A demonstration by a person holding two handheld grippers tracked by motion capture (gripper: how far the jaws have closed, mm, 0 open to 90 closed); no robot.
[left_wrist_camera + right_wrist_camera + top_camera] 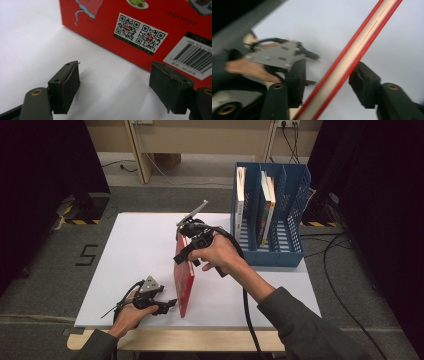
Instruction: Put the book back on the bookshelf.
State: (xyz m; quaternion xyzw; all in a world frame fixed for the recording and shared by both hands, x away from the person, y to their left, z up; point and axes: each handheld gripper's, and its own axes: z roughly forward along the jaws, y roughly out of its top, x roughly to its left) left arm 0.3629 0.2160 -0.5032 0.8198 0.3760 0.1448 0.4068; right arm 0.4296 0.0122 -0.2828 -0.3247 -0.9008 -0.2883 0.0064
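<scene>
Red book (184, 282) standing on edge near the front edge of the white table (135, 250), tilted. Right gripper (186, 251) straddling its top edge, jaws apart, one pad just beside the cover. Left gripper (167, 306) low beside the cover, jaws apart, empty. Blue file rack (295, 195) at the right edge.

glossy red book cover (105, 27), matt white tabletop (140, 250), blue plastic rack (295, 195)

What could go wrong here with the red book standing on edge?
The red book stands on its edge on the white table, and the right gripper straddles its top with gaps at both pads, so it could tip over. The left gripper is open beside the cover; a nudge might slide the book.
</scene>
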